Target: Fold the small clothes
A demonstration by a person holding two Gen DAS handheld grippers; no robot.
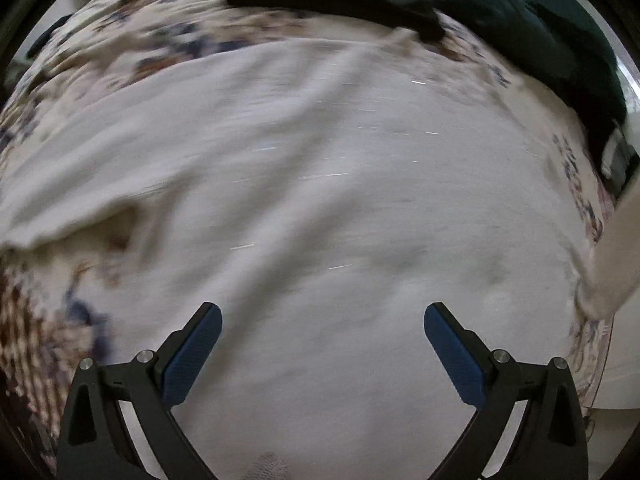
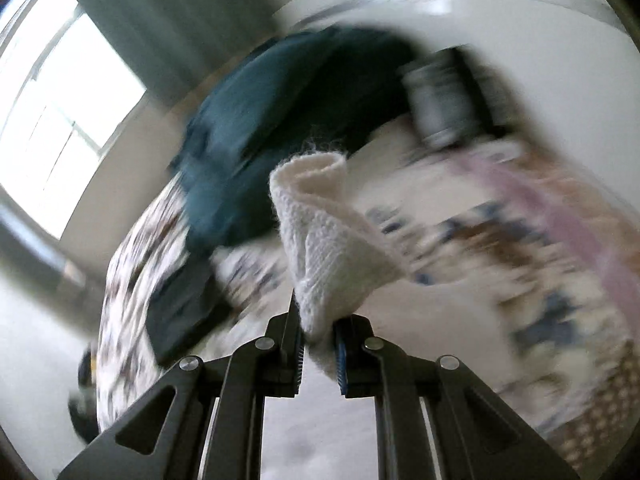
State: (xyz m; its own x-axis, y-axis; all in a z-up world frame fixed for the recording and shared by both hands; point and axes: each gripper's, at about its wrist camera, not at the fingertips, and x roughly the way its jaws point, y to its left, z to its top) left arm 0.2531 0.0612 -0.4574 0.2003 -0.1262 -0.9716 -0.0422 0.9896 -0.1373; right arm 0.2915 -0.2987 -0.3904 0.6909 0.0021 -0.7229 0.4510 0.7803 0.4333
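Note:
A white knitted garment point(image 1: 320, 208) lies spread over a patterned bedcover point(image 1: 132, 36) and fills most of the left wrist view. My left gripper point(image 1: 322, 312) hangs above it, pointing down, its blue pads wide apart with nothing between them. In the right wrist view my right gripper point(image 2: 318, 340) is shut on a fold of the white knitted garment point(image 2: 320, 232), which sticks up and curls over beyond the fingertips. At the right edge of the left wrist view a strip of the same white knit point(image 1: 616, 252) rises off the bed.
A dark teal garment point(image 2: 280, 132) lies heaped at the far side of the bedcover point(image 2: 500, 260), also seen as teal cloth point(image 1: 520, 12). A black garment point(image 1: 336, 0) lies beside it. A bright window point(image 2: 60, 92) and white wall stand behind the bed.

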